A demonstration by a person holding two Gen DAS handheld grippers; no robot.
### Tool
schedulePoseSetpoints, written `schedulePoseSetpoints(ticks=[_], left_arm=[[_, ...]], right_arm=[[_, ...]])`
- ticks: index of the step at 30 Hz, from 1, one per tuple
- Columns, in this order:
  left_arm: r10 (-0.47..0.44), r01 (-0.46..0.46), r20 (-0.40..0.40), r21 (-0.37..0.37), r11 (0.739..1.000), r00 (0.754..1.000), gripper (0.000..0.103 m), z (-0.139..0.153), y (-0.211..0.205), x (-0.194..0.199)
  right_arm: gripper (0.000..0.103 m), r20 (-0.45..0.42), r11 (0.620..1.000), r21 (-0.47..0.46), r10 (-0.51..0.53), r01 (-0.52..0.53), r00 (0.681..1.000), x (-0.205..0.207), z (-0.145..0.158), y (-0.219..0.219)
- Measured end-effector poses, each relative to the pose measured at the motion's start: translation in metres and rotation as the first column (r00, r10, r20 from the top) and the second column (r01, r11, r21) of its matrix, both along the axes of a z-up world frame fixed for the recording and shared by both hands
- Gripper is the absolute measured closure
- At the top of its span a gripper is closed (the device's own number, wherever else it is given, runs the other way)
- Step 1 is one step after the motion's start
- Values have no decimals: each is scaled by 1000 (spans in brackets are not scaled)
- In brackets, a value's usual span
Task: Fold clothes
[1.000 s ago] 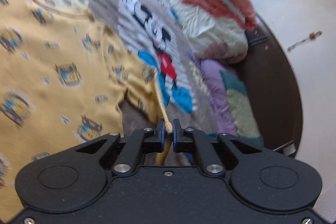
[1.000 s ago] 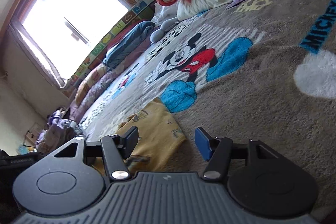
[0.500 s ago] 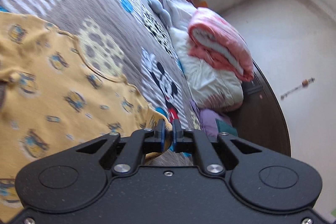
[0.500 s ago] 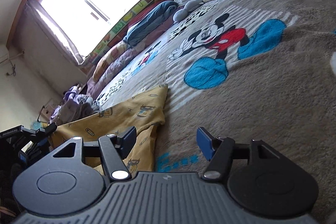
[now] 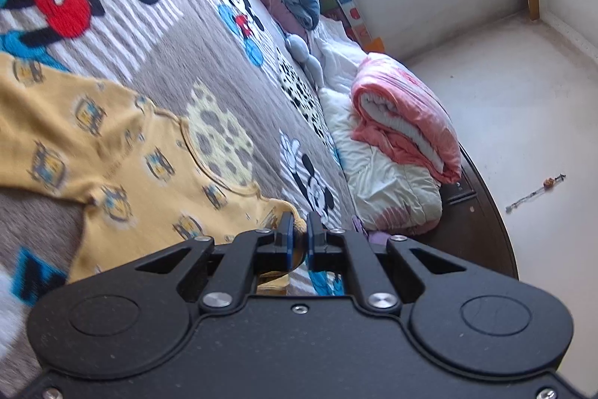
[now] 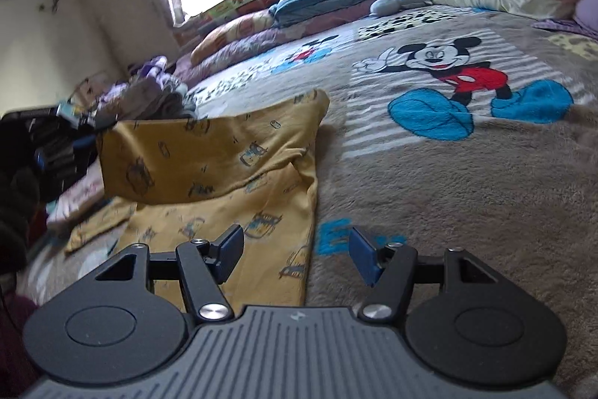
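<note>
Left wrist view: your left gripper (image 5: 299,234) is clamped on a corner of the yellow shirt (image 5: 123,152), cloth bunched between the nearly closed jaws; the rest of the shirt spreads to the left across the blanket (image 5: 209,36), neckline facing the pink quilt (image 5: 407,122). Carry the pinched corner low and level so the fold line runs straight, and do not let go until the edge lies over the body of the shirt. Right wrist view: your right gripper (image 6: 297,258) hovers with jaws apart and nothing between them, just above the shirt's (image 6: 224,182) near hem, where it meets the blanket (image 6: 467,193). One flap of the shirt stands lifted off the bed. Bring the open jaws onto the hem edge, take both layers, and match the left side's height to avoid a skewed crease.
</note>
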State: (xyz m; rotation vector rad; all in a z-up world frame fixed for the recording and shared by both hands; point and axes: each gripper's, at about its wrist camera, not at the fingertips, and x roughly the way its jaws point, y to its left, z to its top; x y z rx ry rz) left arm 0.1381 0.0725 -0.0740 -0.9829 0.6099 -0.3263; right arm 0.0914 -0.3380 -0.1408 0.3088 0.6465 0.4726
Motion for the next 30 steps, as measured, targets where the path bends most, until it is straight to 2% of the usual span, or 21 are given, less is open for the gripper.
schedulePoseSetpoints(ticks=[5, 8, 11, 13, 15, 18, 25, 30], left_arm=[[11, -10, -7, 38, 999, 1000, 99, 3, 16, 6], [15, -14, -11, 61, 998, 1000, 99, 5, 25, 10], [18, -17, -12, 80, 997, 1000, 99, 7, 32, 13], [18, -17, -11, 91, 996, 1000, 99, 10, 35, 16], [15, -14, -7, 101, 995, 1000, 99, 13, 38, 18], [4, -5, 7, 121, 993, 1000, 99, 21, 39, 23], [-23, 15, 40, 183, 983, 999, 99, 43, 40, 38], [-38, 24, 61, 221, 975, 997, 99, 57, 42, 49]], right_arm=[[40, -40, 994, -105, 20, -25, 999, -10, -3, 14], [42, -64, 991, -130, 23, -31, 998, -14, -4, 17], [53, -83, 989, -141, 41, -53, 996, -19, -3, 20], [65, -97, 987, -147, 55, -69, 994, -21, -3, 23], [85, -100, 985, -152, 67, -82, 993, -23, -3, 26], [93, -96, 983, -157, 79, -94, 992, -26, -1, 30], [97, -67, 986, -120, 105, -112, 992, -30, 12, 41], [98, -85, 992, -49, 108, -112, 991, -26, 15, 42]])
